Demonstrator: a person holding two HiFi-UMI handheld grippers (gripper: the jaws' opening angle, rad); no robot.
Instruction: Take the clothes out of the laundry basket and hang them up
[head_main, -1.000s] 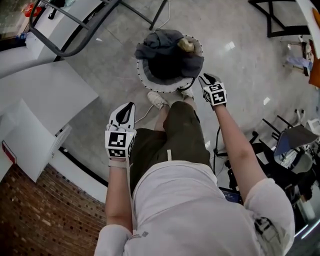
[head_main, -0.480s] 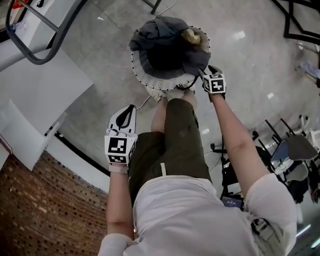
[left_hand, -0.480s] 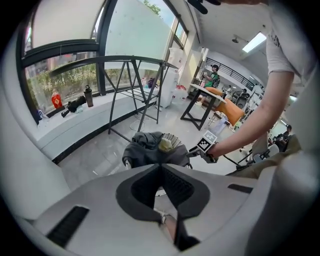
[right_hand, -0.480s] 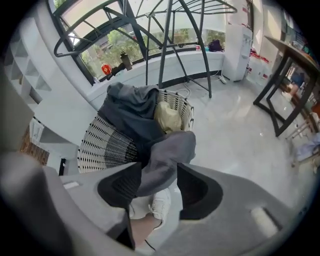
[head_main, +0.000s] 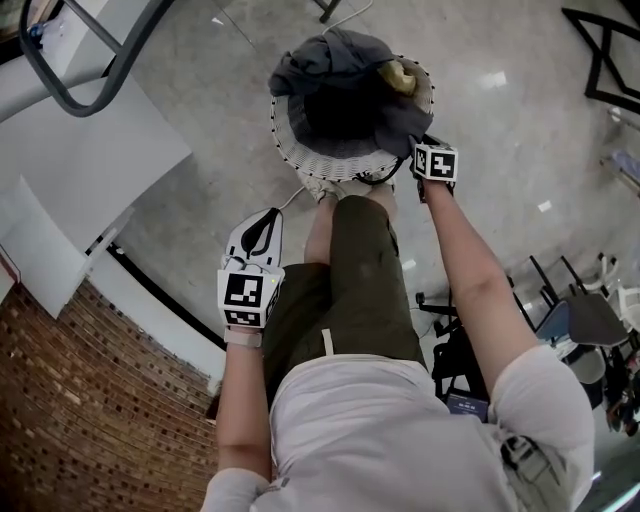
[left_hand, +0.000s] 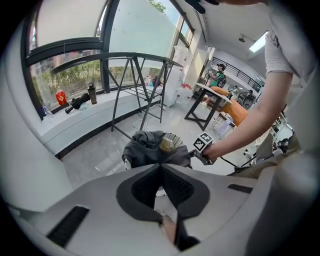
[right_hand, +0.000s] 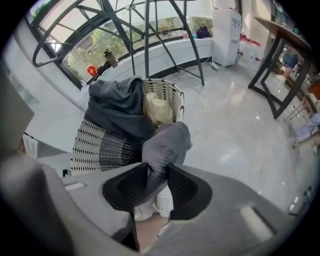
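my right gripper (right_hand: 157, 172) has its black ribbed pads (right_hand: 131, 189) clamped on a fold of a grey garment (right_hand: 167, 142); its jaws have just been closing, and the cloth now sits pinched in the narrow gap between them. that fold hangs over the near rim of the laundry basket (right_hand: 100, 147), a round white woven basket with dark slots in its wall, standing on the pale glossy floor (right_hand: 235, 120). more dark grey clothes (right_hand: 115, 105) are heaped in the basket and spill over its far edge, and a yellowish bundle (right_hand: 157, 111) lies among them against the rim. below the right jaws i can see a white shoe (right_hand: 162, 204), just beside the foot of the basket. my left gripper (left_hand: 161, 167) is clenched on nothing, its two pads pressed flat together. in the head view it hangs well apart from the basket, low at the person's left side beside the olive shorts (head_main: 350, 270), pointing down and forward, while the right one reaches out at the end of a straight arm to the basket's right edge. beyond the basket stands a dark metal frame (left_hand: 135, 85) on splayed legs, and behind it a curved white sill under large windows. a brick wall (head_main: 90, 410) fills the lower left of the head view.
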